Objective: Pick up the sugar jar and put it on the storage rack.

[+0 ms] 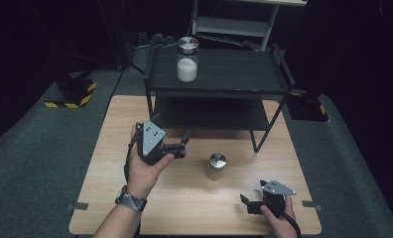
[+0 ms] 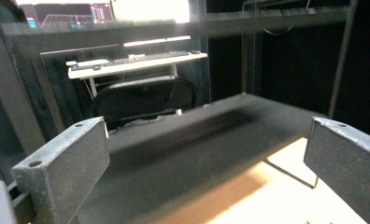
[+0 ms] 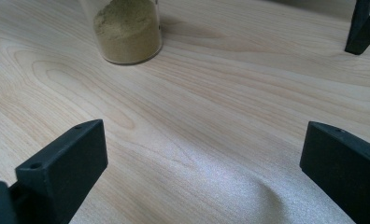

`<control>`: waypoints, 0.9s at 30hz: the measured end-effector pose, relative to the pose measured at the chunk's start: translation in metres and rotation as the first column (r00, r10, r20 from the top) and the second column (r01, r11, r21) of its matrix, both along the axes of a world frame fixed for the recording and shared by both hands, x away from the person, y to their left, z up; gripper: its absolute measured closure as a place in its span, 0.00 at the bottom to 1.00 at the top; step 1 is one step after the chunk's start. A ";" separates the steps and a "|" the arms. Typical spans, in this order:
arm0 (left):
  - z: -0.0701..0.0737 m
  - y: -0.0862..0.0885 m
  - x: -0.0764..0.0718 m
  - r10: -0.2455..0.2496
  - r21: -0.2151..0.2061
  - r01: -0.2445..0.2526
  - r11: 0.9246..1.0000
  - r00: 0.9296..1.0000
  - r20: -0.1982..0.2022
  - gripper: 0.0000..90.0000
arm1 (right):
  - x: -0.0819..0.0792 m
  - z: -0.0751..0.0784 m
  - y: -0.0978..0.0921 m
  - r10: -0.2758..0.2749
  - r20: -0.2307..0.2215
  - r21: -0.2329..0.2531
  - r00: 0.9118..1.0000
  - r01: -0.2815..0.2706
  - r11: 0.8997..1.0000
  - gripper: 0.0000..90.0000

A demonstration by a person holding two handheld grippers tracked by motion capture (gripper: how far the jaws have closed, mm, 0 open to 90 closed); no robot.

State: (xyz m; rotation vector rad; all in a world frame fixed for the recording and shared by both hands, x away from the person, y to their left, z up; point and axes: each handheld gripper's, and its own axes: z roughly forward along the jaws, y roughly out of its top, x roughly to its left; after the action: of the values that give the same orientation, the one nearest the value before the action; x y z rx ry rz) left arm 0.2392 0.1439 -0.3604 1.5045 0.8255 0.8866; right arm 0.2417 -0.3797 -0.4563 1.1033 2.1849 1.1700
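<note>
A small glass jar (image 1: 217,167) with a shiny metal lid stands upright on the wooden table, in front of the black shelf rack and between the two grippers, touching neither. In the right gripper view the jar (image 3: 126,30) shows its clear wall and a fill of fine tan-green powder, its base flat on the wood. A taller jar (image 1: 187,59), metal-lidded and partly filled with white powder, stands upright on the rack's top shelf, near its left end.

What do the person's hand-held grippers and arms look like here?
Both hand-held grippers, left and right, are black with blocky jaws, each topped by a grey three-cornered plate and trailing a black cable. A dark-banded watch sits on the left wrist.
</note>
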 end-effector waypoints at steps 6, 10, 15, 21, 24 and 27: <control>-0.026 0.006 -0.009 -0.002 -0.006 0.002 1.000 0.999 -0.048 0.01 | -0.001 0.000 0.001 -0.002 0.003 -0.004 1.000 0.002 1.000 0.01; -0.039 0.011 -0.013 -0.016 0.001 0.016 1.000 0.997 -0.075 0.01 | 0.000 0.000 0.001 -0.002 0.002 -0.005 1.000 0.002 1.000 0.01; -0.056 0.016 -0.020 -0.019 0.016 0.021 1.000 0.994 -0.104 0.01 | 0.000 0.000 0.001 -0.004 0.002 -0.003 1.000 0.004 1.000 0.01; -0.074 0.023 -0.026 -0.032 0.022 0.036 0.999 0.986 -0.164 0.01 | -0.001 0.000 0.001 -0.002 0.002 -0.007 1.000 0.002 1.000 0.01; -0.083 0.025 -0.029 -0.030 0.033 0.037 0.999 0.981 -0.190 0.01 | -0.001 0.000 0.002 -0.002 0.004 -0.012 1.000 0.002 1.000 0.01; -0.091 0.027 -0.032 -0.025 0.042 0.034 0.999 0.977 -0.210 0.01 | -0.001 0.000 0.002 -0.003 0.005 -0.013 1.000 0.003 1.000 0.01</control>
State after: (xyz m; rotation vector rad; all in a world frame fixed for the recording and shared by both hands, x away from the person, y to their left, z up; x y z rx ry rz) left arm 0.2072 0.1712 -0.4514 1.6664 0.9381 0.7374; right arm 0.2408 -0.3773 -0.4559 1.0973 2.1834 1.1546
